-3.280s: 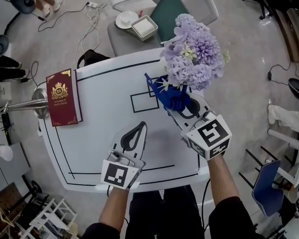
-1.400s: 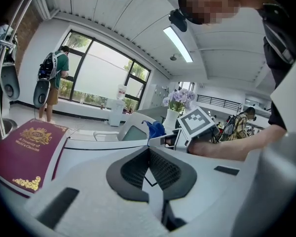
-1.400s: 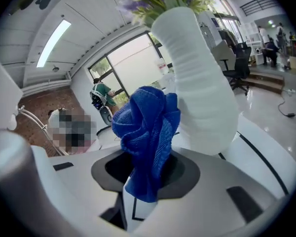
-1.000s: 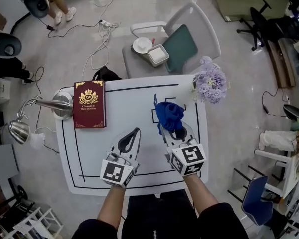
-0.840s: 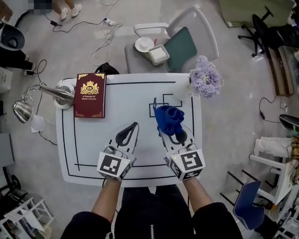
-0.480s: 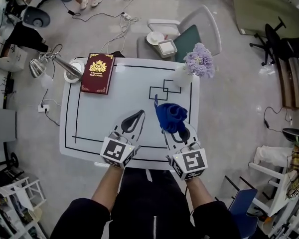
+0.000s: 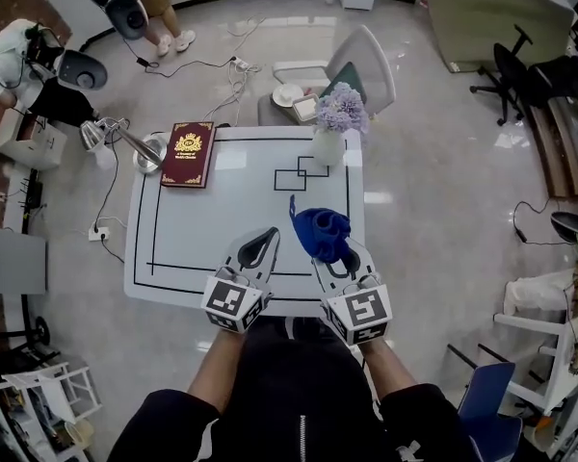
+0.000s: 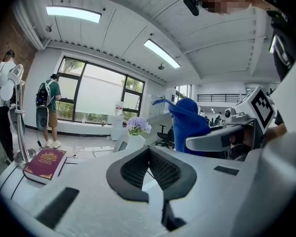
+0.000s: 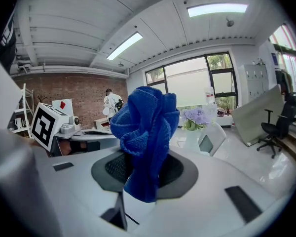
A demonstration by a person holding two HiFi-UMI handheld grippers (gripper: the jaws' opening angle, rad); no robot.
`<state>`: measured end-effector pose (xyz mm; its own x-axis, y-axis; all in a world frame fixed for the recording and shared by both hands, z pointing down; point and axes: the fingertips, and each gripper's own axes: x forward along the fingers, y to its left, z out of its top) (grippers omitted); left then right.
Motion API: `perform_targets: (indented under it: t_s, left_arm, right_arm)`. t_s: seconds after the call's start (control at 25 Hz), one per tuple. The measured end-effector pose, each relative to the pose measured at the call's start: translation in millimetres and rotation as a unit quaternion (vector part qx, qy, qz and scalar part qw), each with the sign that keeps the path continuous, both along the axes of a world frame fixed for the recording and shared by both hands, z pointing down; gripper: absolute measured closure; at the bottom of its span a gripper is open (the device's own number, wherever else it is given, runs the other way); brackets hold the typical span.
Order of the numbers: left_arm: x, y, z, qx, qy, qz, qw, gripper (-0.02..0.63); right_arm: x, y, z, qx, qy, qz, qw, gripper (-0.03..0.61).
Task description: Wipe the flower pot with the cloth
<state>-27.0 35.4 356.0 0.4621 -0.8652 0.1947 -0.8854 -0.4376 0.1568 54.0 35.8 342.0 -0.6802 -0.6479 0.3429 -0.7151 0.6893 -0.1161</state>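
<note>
right gripper (image 7: 330, 255) is pinching the bunched blue cloth (image 7: 320, 230) over the table's (image 7: 197, 229) near edge. left gripper (image 7: 261, 243) is hovering, jaws pressed together, empty. flower pot (image 7: 328, 148) is standing near the far right corner.

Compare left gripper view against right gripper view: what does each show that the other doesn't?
Left gripper view only: the red book lying flat, and the left gripper seen along its own jaws, which are together with nothing between them.

Right gripper view only: a brick wall, and the right gripper seen along its own jaws, which are shut on the blue cloth.

Both: the cloth, and the white flower pot with purple flowers.
</note>
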Motion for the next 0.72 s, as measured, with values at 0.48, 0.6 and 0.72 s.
perform_targets:
  t_s: [0.48,0.6,0.72]
  left_arm:
    - [15,20,-17,0.011,-0.010,-0.001,0.9999,0.608]
    - [20,21,-18,0.014,-0.009,0.001,0.9999,0.609]
    - [25,21,-18,0.016,-0.009,0.006,0.9998,0.609]
  right_arm:
    - [5,19,-17,0.010,-0.008,-0.022,1.000,0.465]
    - [5,21,-16,0.009,-0.007,-0.026,1.000,0.465]
    - [7,21,-10,0.009,0.000,-0.029,1.000,0.465]
